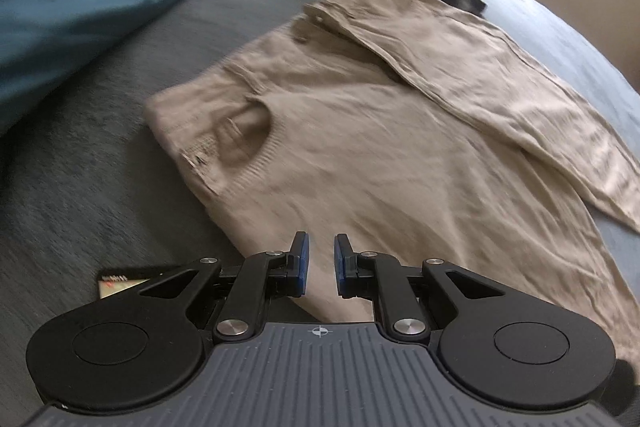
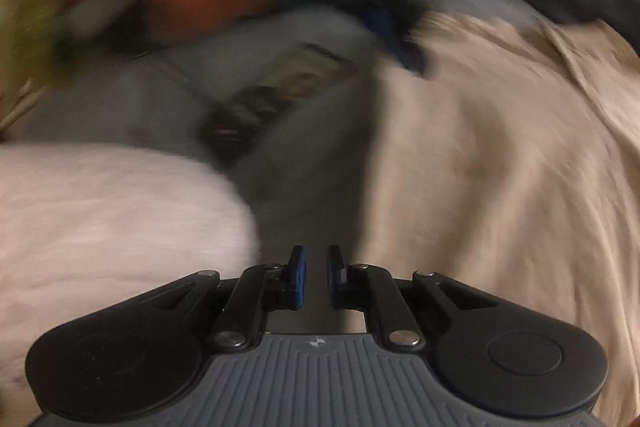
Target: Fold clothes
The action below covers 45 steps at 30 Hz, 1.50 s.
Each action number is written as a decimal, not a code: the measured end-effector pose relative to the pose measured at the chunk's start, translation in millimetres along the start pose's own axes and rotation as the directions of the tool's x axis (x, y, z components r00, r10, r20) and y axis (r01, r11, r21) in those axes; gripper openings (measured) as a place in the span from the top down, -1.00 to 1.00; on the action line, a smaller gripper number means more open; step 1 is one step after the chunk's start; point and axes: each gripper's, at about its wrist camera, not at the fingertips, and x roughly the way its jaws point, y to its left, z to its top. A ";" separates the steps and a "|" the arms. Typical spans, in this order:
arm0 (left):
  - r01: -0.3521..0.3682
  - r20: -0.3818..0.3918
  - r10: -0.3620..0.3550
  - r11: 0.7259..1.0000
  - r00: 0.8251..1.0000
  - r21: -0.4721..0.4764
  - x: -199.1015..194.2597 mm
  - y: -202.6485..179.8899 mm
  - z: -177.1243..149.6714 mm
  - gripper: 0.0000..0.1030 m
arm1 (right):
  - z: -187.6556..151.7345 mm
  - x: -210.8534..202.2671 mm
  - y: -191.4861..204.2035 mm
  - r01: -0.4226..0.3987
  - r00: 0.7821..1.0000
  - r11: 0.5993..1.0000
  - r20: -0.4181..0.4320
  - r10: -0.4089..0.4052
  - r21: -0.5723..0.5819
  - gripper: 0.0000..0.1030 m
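Your left gripper point(image 1: 320, 247) hovers nearly closed and empty over the beige knit sweater point(image 1: 380, 147) spread on the grey bed point(image 1: 100, 167). Your right gripper point(image 2: 317, 259), likewise closed on nothing, hangs beside the sweater's edge.

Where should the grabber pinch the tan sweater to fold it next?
Probably pinch the tan sweater at its shoulder edge beside the neck hole, coming in from the grey bed's side. That edge lies flat and free, and one sleeve is already folded across.
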 end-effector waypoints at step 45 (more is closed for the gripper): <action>-0.257 -0.168 0.274 0.959 0.947 0.117 53.7 8.2 84.5 0.75 | 21.0 -4.4 -126.6 0.195 0.980 0.845 -0.132 -0.149 0.497 0.75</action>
